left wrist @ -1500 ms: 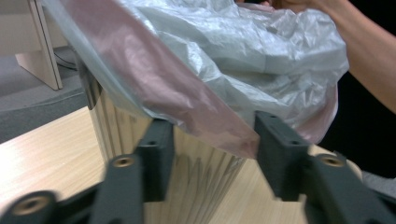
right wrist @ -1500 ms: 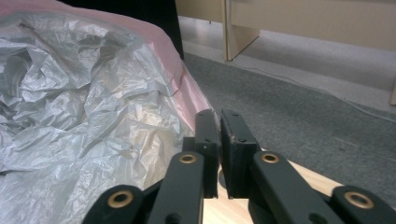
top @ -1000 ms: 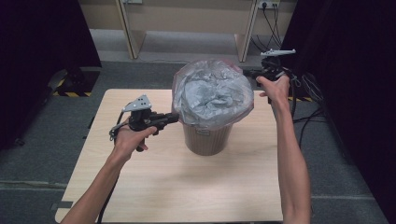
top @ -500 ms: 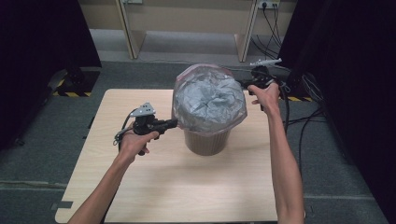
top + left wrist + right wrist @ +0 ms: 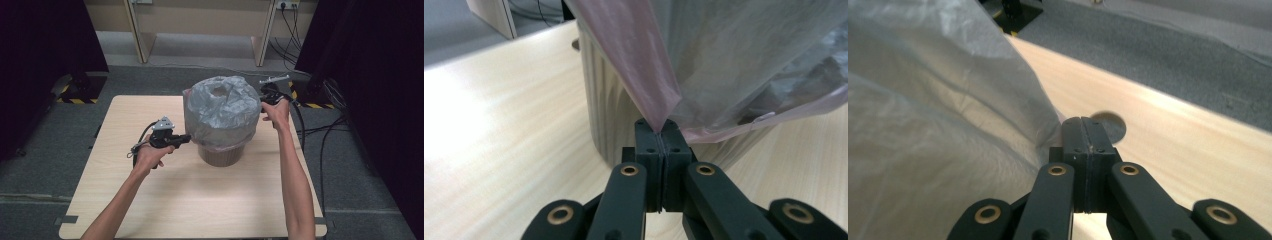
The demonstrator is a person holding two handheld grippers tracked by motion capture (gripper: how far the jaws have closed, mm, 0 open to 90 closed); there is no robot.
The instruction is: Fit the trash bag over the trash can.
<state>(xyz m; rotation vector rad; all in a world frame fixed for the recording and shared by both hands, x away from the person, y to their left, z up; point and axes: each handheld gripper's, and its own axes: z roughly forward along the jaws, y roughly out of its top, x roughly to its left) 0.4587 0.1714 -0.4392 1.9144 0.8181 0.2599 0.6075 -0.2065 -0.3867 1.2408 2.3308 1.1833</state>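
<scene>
A plastic bag (image 5: 222, 110) drapes over a brown bin (image 5: 220, 156) at the middle of the bench (image 5: 125, 200). The left claw (image 5: 658, 137) pinches the bag's pink hem on the bin's left side. The right claw (image 5: 1083, 131) is pressed together on the film at the far right. The bin's rim lies between them, so the hem should go straight down on both sides.

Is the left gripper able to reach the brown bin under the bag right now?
Probably yes. The left gripper sits right beside the bin, with bare table between them. But its fingers are shut on the bag edge, so it would have to let go first.
</scene>
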